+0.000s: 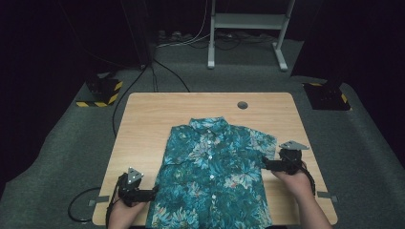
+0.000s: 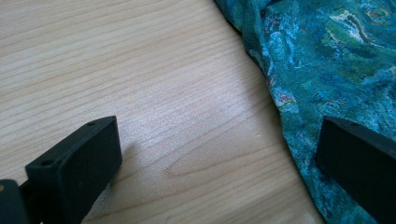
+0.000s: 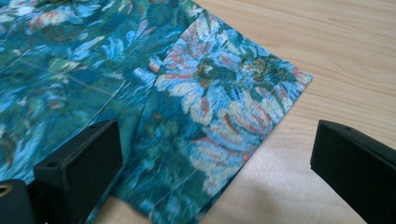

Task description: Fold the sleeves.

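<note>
Teal floral cloth, a short-sleeved shirt (image 1: 212, 171), lies spread flat and buttoned on the wooden table (image 1: 143, 124), collar away from me. My left gripper (image 2: 217, 158) has its jaws wide apart: one over bare wood, the other over the shirt's side edge, which runs between them. My right gripper (image 3: 215, 158) is likewise spread, its jaws straddling the sleeve (image 3: 219, 116), whose hem corner lies just ahead of them.
</note>
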Motion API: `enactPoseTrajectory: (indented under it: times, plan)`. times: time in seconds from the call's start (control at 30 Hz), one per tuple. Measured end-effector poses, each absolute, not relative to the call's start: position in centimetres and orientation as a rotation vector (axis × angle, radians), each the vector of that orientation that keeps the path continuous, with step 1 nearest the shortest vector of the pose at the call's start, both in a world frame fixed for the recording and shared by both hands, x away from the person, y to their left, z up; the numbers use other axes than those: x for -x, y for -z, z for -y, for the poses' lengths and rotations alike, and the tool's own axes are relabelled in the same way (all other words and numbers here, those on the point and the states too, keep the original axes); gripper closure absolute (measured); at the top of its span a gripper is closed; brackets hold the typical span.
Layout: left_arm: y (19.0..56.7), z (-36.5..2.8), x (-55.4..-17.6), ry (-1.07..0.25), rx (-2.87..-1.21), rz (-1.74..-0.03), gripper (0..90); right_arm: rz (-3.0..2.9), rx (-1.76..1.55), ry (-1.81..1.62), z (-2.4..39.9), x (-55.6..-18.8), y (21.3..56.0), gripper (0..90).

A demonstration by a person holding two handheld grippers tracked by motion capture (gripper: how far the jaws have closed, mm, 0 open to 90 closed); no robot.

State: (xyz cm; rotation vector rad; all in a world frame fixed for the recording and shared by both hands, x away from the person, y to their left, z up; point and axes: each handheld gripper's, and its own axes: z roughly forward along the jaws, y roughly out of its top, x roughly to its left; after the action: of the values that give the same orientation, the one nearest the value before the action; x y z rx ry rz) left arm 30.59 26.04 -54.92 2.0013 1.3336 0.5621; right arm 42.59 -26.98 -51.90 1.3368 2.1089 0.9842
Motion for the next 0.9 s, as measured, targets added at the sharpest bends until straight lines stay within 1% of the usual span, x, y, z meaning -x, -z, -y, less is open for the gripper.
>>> enactPoseTrajectory:
  times: [0.63,0.9]
  plan:
    - [54.9,-26.1,-30.6,-0.559,-2.002,-1.329,0.8,-2.096,-1.322,-0.963,26.4,-46.0,52.2,2.4]
    - [54.9,-26.1,-30.6,-0.557,-2.004,-1.327,0.8,-2.088,-1.337,-0.965,26.3,-47.3,52.5,4.7]
